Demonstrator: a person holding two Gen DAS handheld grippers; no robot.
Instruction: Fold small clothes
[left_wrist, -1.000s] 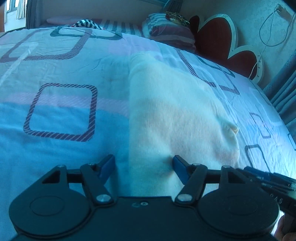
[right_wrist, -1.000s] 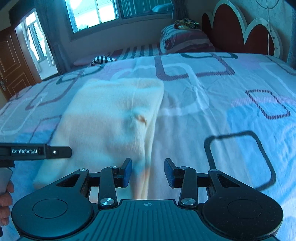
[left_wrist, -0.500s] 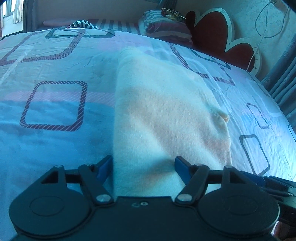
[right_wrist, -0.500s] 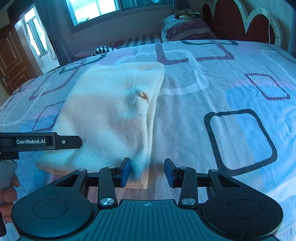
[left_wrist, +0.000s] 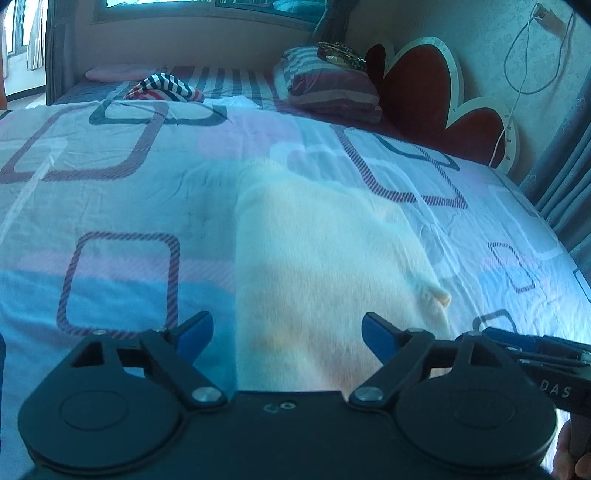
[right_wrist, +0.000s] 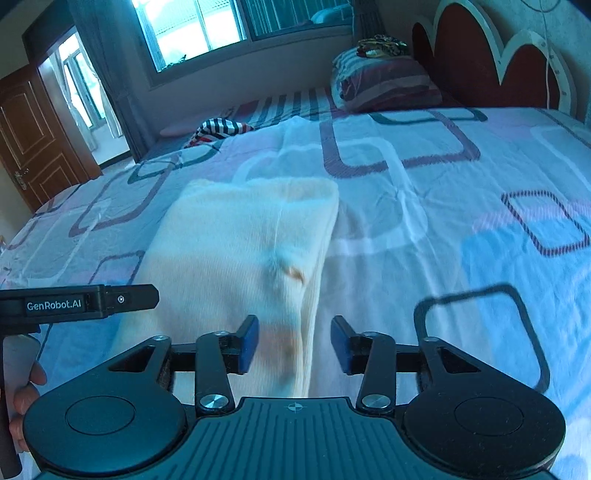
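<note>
The folded cream knitted garment (left_wrist: 325, 266) is laid on the patterned bedsheet (left_wrist: 110, 206); its near edge is hidden behind both grippers. The left gripper (left_wrist: 286, 332) and right gripper (right_wrist: 293, 343) have just been opening, released, nothing gripped.

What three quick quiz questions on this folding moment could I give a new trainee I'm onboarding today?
1. True or false: the cream garment lies folded on the bedspread.
2. Which gripper holds cloth: A left gripper, B right gripper, C neither?
3. What sits by the headboard?

Key: 1 true. 2 C; both jaws have just been opening, with the garment's near edge between them, unpinched. 3 A striped pillow.
</note>
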